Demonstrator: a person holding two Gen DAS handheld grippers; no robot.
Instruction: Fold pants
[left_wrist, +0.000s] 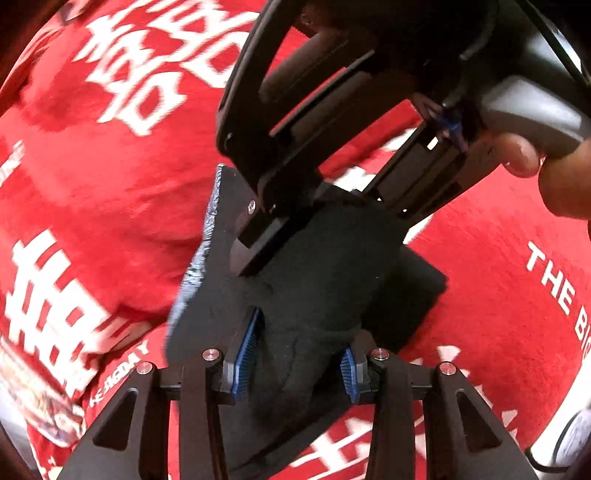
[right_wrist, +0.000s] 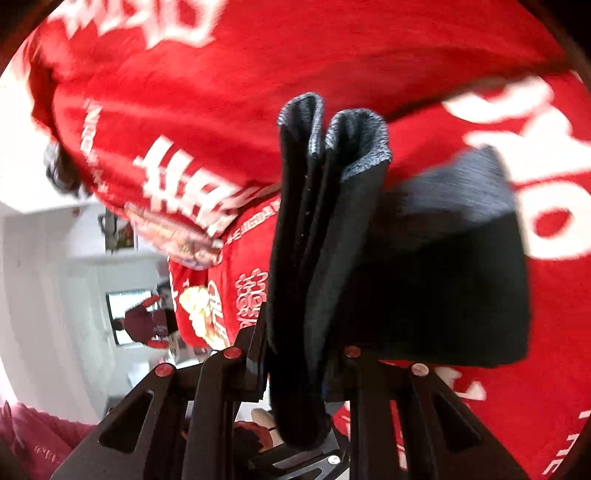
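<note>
Left gripper (left_wrist: 299, 354): blue pads partly apart, a bunched ridge of the black pants (left_wrist: 317, 280) pinched between them. Right gripper (right_wrist: 297, 354): jaws closed on a thick folded stack of the same pants, grey hems pointing away. Pants held up over the red printed cloth (left_wrist: 110, 177), which spreads on all sides. Right gripper's body (left_wrist: 332, 110) crowds the far side, its fingers down on the pants.
</note>
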